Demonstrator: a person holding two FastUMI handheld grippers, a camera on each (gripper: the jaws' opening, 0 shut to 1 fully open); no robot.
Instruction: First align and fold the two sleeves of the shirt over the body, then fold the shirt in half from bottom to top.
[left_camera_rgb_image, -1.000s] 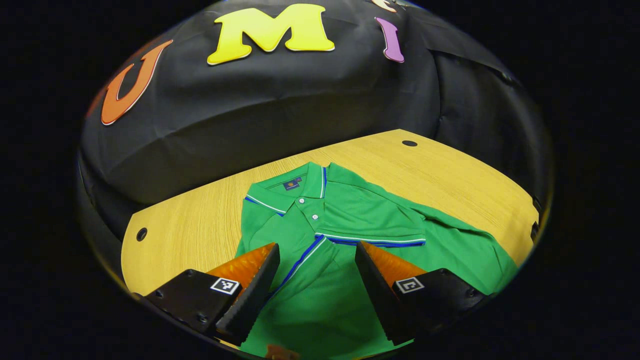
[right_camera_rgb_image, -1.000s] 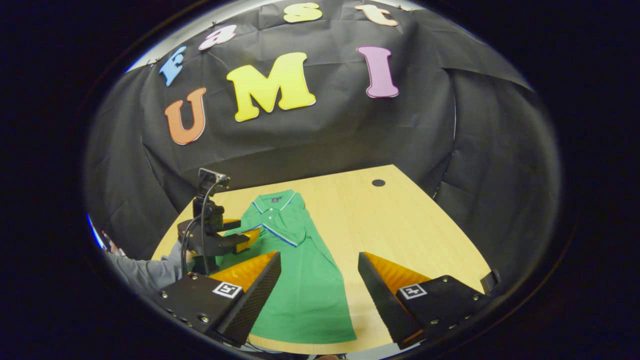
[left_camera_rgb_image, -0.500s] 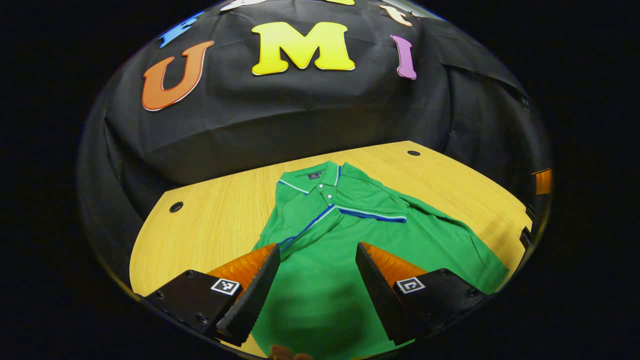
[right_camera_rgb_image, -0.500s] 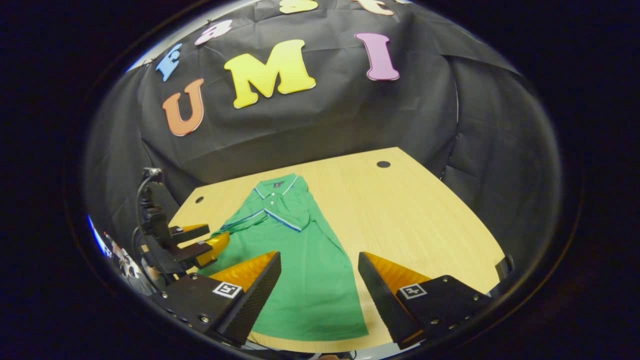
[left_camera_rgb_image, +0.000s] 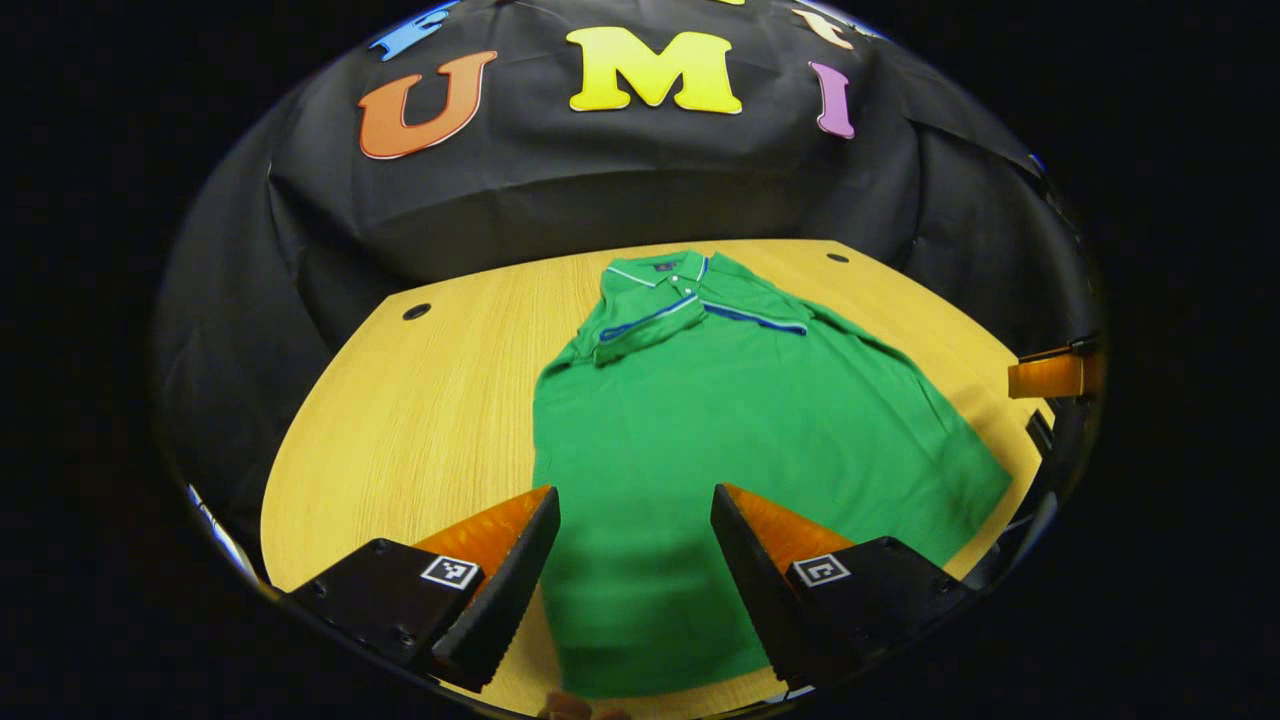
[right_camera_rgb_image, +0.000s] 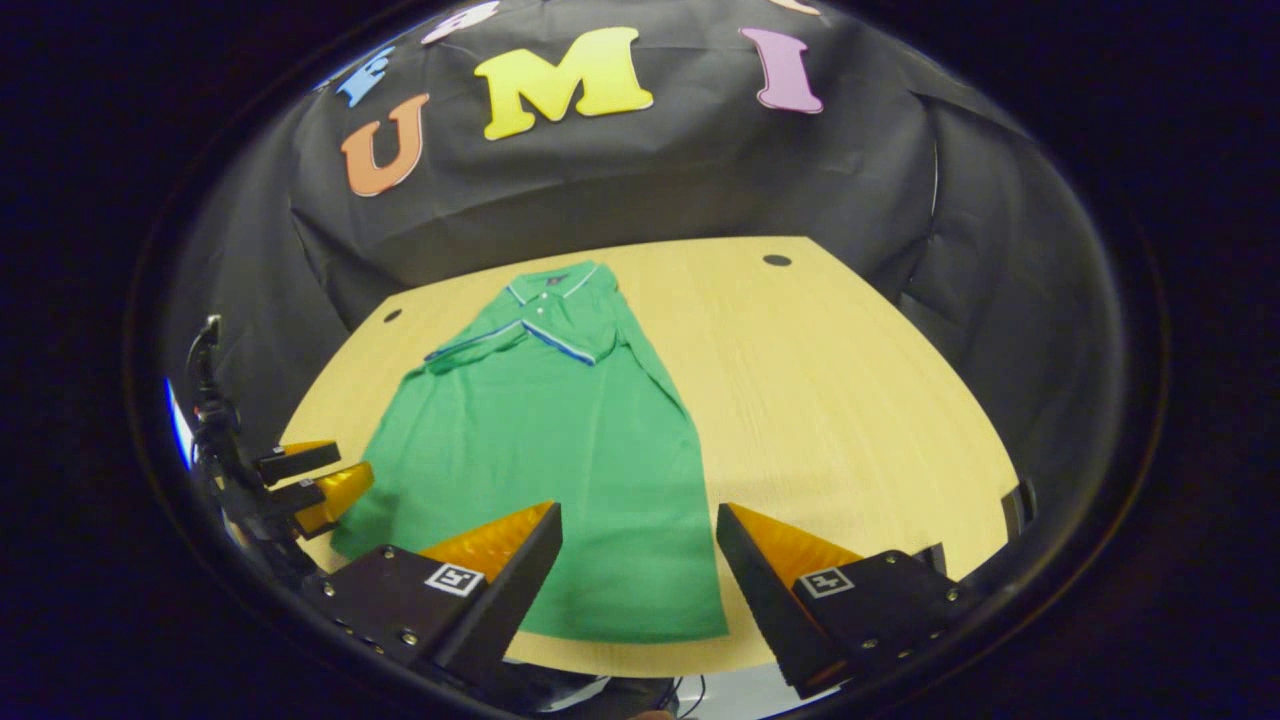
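Observation:
A green polo shirt lies flat on the wooden table, collar toward the far wall. Both short sleeves with blue-white trim are folded in over the chest. My left gripper hangs open above the shirt's lower part near the hem, nothing between its fingers. My right gripper is open too, above the hem's right corner by the table's near edge. In the right gripper view the left gripper shows at the far left, beside the shirt's lower left corner. The right gripper's fingers show at the left gripper view's right edge.
The table has a wide bare area to the right of the shirt and a strip on its left. Two round cable holes sit near the far corners. Black cloth walls the booth behind.
Both grippers have drawn back toward the near edge and away from the folded sleeves; the left one let go of the left sleeve, which now lies over the chest.

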